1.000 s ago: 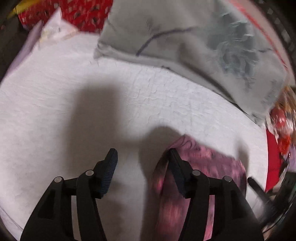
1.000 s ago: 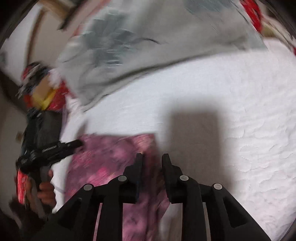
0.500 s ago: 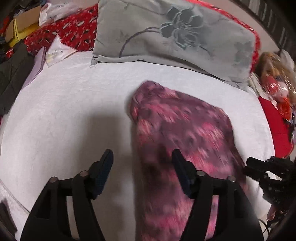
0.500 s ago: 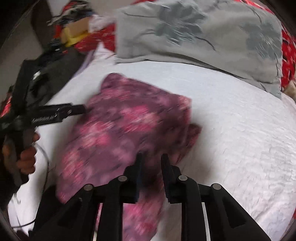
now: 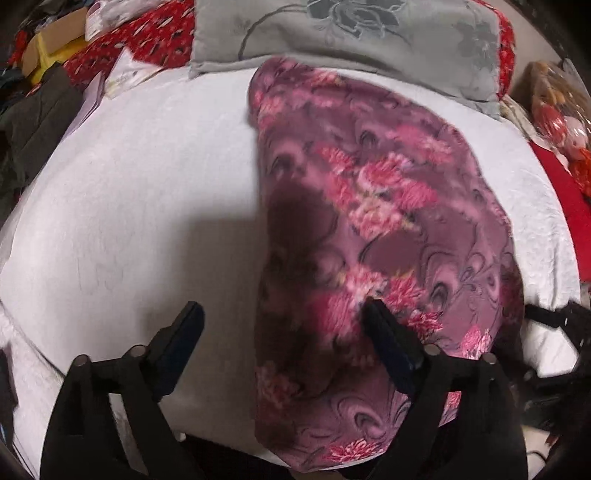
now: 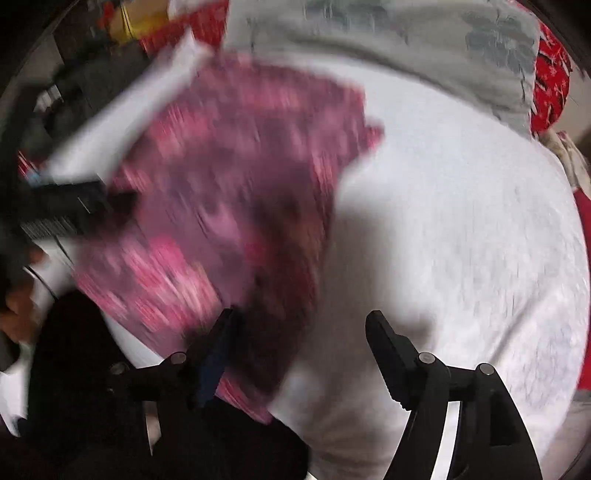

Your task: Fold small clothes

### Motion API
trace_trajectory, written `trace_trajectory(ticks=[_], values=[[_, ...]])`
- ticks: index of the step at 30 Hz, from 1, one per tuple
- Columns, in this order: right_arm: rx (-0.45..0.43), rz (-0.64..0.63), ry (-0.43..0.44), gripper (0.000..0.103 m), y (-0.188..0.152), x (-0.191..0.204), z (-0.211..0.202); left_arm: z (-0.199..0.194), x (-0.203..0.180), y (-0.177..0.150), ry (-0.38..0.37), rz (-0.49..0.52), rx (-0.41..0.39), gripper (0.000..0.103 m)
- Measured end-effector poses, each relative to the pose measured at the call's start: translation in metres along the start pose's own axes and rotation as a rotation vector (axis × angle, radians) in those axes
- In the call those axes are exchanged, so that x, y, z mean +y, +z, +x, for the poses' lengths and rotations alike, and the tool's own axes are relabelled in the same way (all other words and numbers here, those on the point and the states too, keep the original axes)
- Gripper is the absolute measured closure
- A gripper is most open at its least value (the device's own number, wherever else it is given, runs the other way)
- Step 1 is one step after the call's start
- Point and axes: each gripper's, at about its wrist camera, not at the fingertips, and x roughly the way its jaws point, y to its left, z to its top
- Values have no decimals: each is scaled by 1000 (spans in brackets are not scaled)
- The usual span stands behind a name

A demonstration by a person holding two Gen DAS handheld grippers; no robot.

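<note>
Both tongs stand wide apart, gripping nothing: left tongs [image 5: 280, 317], right tongs [image 6: 301, 325], which pinched shut a second ago. Floral garment [image 5: 369, 221] now lies spread on white bed [image 5: 129, 203], below grey pillow [image 5: 351, 29]. I judge folding can begin.

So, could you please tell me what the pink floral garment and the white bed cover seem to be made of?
The pink floral garment looks like soft, matte fleece or plush: its printed flowers show a fuzzy nap, though blur leaves this open. The white bed cover appears to be matte quilted cotton-like fabric, with faint stitched, puckered patterns across its surface.
</note>
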Motion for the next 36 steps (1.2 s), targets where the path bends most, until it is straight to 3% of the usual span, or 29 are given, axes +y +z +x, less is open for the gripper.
trace_trajectory(ticks=[6, 8, 10, 11, 16, 22, 27, 36], values=[[-46, 41, -69, 28, -6, 6, -25, -29, -2, -20, 48, 1, -43, 8], [-69, 34, -95, 20, -9, 10, -42, -41, -2, -27, 41, 5, -71, 8], [-97, 35, -146, 3, -14, 14, -59, -53, -3, -36, 30, 3, -95, 8], [-119, 30, -179, 2, -18, 17, -69, -60, -3, -41, 24, 1, -110, 8], [-211, 6, -225, 1, -44, 27, -101, -79, -5, -59, 29, 1, -154, 8], [-258, 33, -266, 0, -42, 33, -102, -86, -13, -67, 39, 31, -175, 8], [-269, 80, -232, 0, -42, 33, -102, -99, -18, -72, 34, 54, -204, 8], [-307, 90, -259, 0, -38, 35, -109, -103, -14, -73, 2, 28, -197, 8]])
